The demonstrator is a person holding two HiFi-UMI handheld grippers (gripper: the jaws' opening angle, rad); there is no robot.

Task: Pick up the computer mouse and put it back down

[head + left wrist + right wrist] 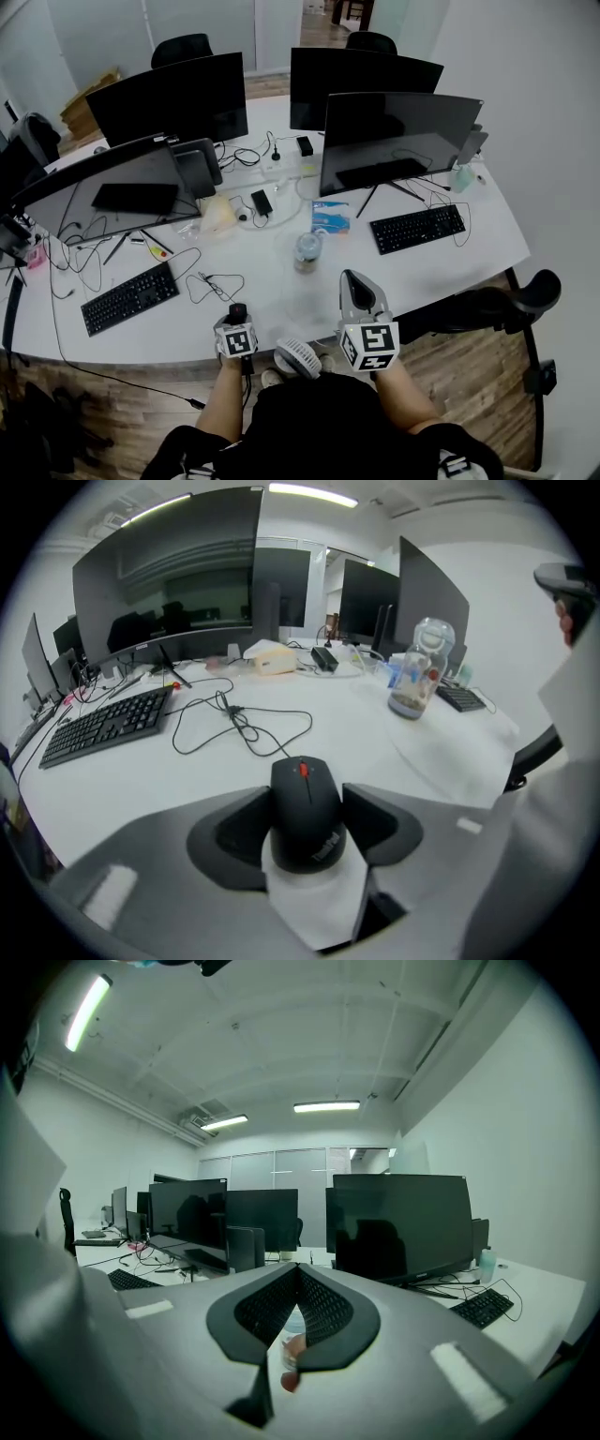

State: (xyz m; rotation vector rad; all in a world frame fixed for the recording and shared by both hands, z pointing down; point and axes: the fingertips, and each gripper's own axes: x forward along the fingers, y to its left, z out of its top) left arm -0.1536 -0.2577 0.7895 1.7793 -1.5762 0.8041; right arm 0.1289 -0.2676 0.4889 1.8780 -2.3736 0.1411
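Observation:
A black computer mouse (305, 803) with a red scroll wheel sits between the jaws of my left gripper (307, 819), which is shut on its sides over the white desk (187, 771). In the head view the mouse (238, 310) and left gripper (238, 317) are near the desk's front edge, left of centre. I cannot tell whether the mouse rests on the desk or hangs just above it. My right gripper (352, 279) hovers to the right of it, shut on nothing; in its own view the right gripper (297, 1267) points level across the room.
A clear jar (307, 251) stands mid-desk, beyond the grippers. A black keyboard (129, 297) and a loose cable (214, 284) lie to the left, a second keyboard (418, 228) to the right. Several monitors (398, 141) line the back. A small fan (298, 357) sits by my lap.

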